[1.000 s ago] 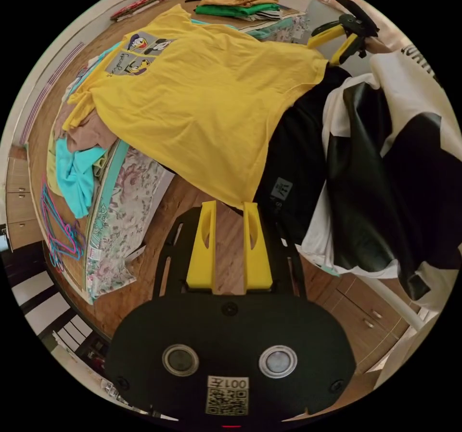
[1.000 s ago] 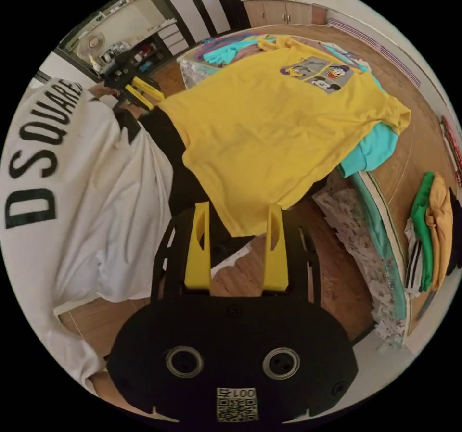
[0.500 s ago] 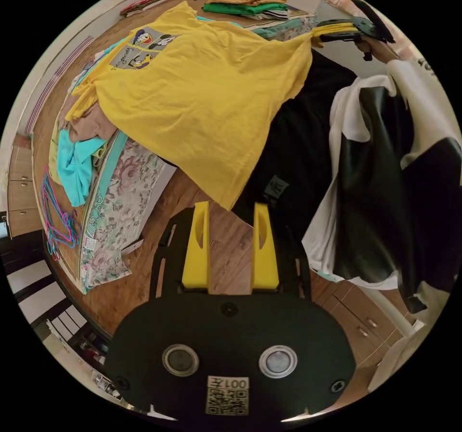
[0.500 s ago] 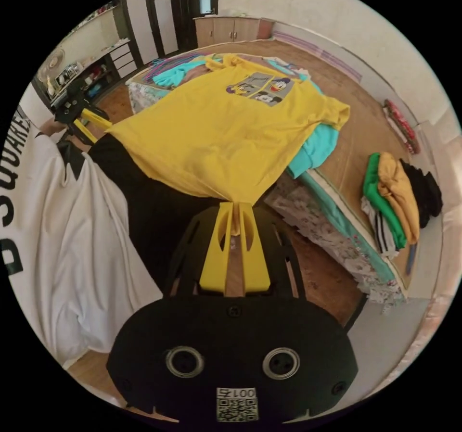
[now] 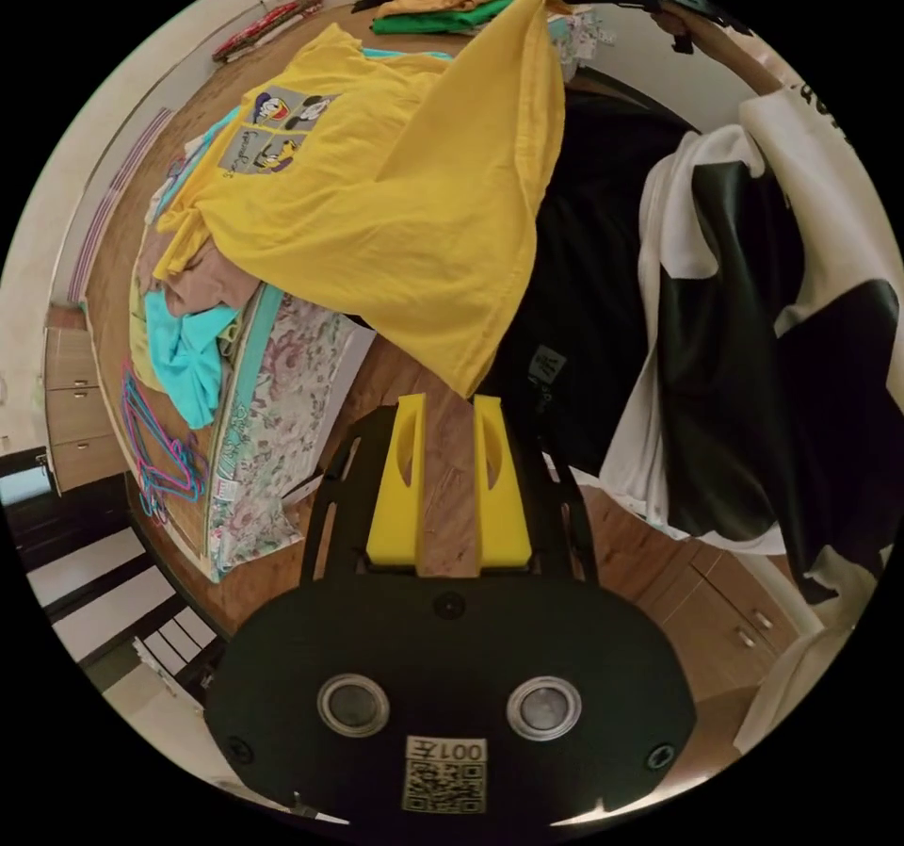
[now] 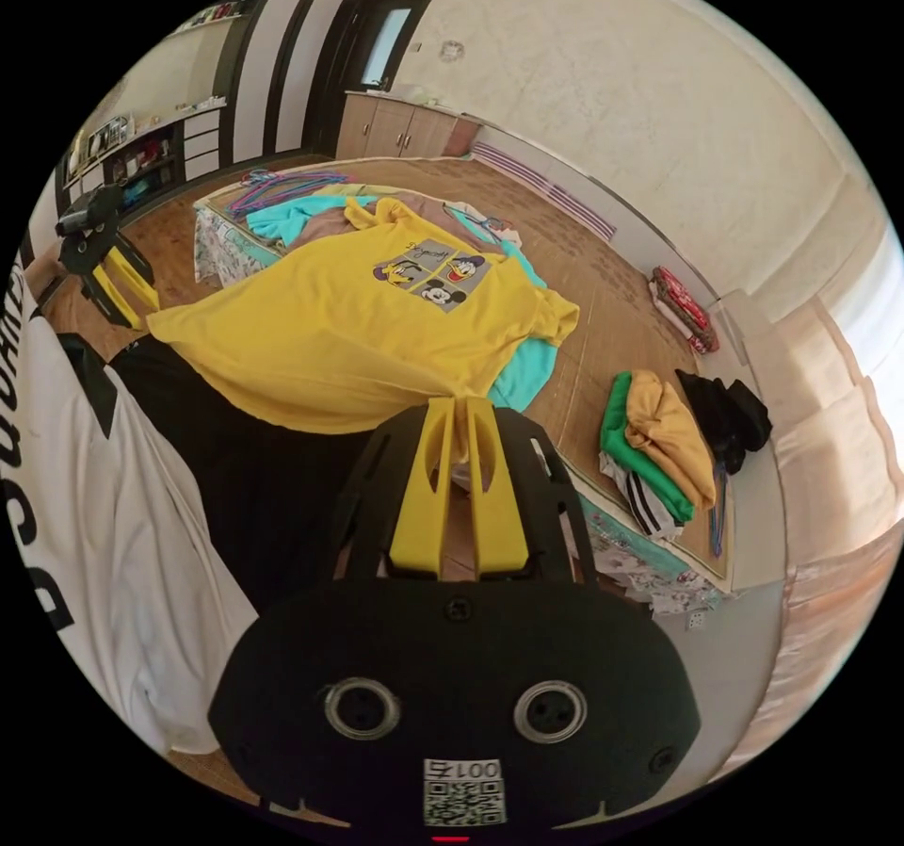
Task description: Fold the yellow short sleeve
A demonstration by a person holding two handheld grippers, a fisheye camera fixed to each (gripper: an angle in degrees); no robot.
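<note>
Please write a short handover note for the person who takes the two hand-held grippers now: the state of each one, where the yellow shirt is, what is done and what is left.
Right hand-held gripper: shut on a bottom corner of the yellow shirt, lifted up.
Left hand-held gripper: open, holds nothing, just under the shirt's other bottom corner.
The shirt lies print up over a pile of clothes on the bed, its hem hanging off the edge.
Done: one corner gripped. No fold yet.
Left: grip the second corner, spread the shirt flat, fold it, probably add it to the folded stack.
</note>
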